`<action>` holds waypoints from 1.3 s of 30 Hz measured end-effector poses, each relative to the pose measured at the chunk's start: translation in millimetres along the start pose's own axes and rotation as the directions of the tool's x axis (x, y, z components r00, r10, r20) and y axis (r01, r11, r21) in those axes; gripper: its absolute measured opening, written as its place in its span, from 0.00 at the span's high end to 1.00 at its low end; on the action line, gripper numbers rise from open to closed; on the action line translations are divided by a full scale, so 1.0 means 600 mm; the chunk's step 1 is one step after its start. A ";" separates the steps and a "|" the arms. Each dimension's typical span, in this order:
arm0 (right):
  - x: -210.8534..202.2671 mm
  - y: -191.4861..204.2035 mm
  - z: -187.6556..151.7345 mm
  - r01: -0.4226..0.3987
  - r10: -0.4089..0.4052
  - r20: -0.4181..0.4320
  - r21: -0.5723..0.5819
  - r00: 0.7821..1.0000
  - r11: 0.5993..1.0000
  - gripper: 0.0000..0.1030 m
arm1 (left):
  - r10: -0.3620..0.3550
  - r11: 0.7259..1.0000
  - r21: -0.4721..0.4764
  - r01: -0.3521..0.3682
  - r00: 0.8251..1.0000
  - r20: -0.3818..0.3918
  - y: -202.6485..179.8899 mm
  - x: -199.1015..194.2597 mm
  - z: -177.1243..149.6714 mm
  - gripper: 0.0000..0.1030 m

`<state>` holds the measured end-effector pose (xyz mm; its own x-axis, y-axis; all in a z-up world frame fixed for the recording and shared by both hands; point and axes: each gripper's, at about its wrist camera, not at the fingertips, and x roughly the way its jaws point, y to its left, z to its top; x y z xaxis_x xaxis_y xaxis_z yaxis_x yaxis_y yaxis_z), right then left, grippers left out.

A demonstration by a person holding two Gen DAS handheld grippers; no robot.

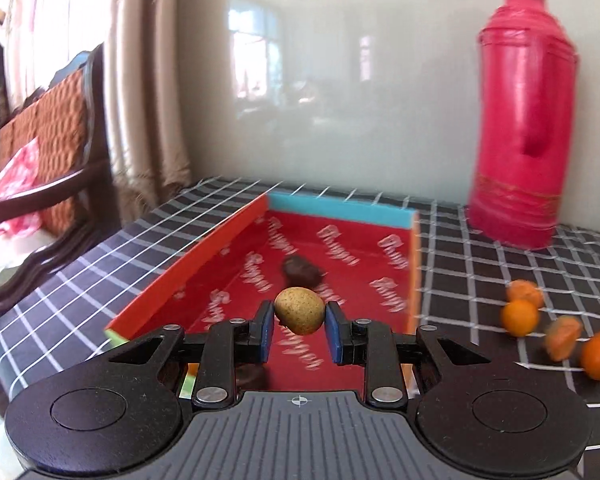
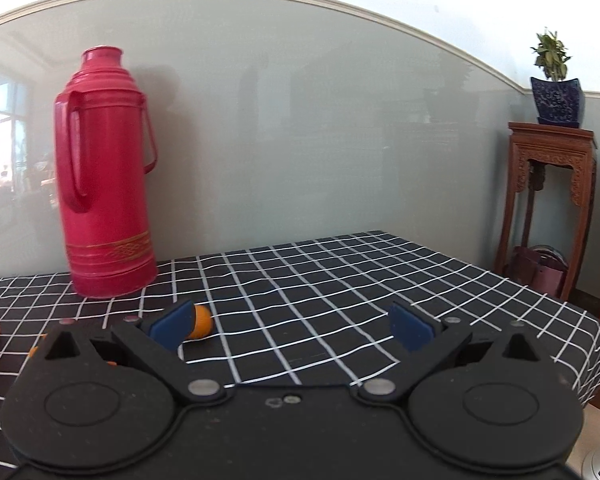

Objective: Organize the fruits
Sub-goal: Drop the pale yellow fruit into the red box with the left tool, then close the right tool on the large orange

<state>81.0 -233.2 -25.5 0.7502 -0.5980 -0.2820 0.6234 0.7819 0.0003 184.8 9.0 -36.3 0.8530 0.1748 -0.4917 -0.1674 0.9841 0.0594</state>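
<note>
My left gripper (image 1: 299, 322) is shut on a small tan speckled fruit (image 1: 299, 311) and holds it above the open red box (image 1: 196, 264). A dark brown fruit (image 1: 300, 270) lies on the box floor, and another dark fruit (image 1: 252, 376) shows under the left finger. Several small orange fruits (image 1: 520, 316) lie on the checked cloth to the right of the box. My right gripper (image 2: 290, 326) is open and empty above the cloth. One orange fruit (image 2: 201, 322) lies just behind its left fingertip (image 2: 172, 320).
A tall red thermos (image 1: 524, 120) stands at the back by the wall; it also shows in the right wrist view (image 2: 104, 176). A wooden chair (image 1: 48, 152) is left of the table. A carved plant stand (image 2: 548, 200) is at the right. The black checked tablecloth (image 2: 340, 300) covers the table.
</note>
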 end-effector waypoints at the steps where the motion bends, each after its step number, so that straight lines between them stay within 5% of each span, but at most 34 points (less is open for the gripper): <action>1: 0.000 0.005 0.000 -0.011 0.011 -0.004 -0.003 1.000 1.000 0.06 | 0.009 1.000 -0.012 -0.009 1.000 -0.015 0.006 0.004 -0.001 0.73; 7: -0.004 0.026 0.000 -0.052 0.052 -0.005 -0.021 0.999 0.998 0.06 | 0.026 0.999 -0.045 -0.028 0.998 -0.052 0.035 0.013 0.000 0.70; 8: -0.005 0.029 0.000 -0.057 0.057 -0.006 -0.024 0.998 0.998 0.06 | 0.026 0.998 -0.051 -0.029 0.998 -0.052 0.039 0.011 0.001 0.55; 9: -0.005 0.031 -0.001 -0.061 0.061 -0.007 -0.027 0.998 0.998 0.06 | 0.034 0.998 -0.054 -0.037 0.998 -0.045 0.042 0.009 0.001 0.29; 11: -0.005 0.035 -0.002 -0.070 0.069 -0.011 -0.031 0.998 0.997 0.06 | 0.068 0.996 -0.049 -0.068 0.998 -0.002 0.046 -0.005 0.004 0.01; 26: -0.005 0.073 -0.013 -0.149 0.146 -0.050 -0.061 0.988 0.987 0.06 | 0.087 0.995 -0.047 -0.085 0.996 0.032 0.117 -0.051 -0.004 0.00; 39: 0.039 0.114 -0.026 -0.298 0.287 -0.220 -0.018 0.932 0.954 0.08 | 0.132 0.989 -0.075 -0.125 0.987 0.091 0.191 -0.090 -0.016 0.00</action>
<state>137.7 -191.0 -46.7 0.8300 -0.2939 -0.4741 0.3671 0.9277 0.0674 114.9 112.2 -11.2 0.8649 0.3053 -0.3984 -0.3095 0.9493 0.0554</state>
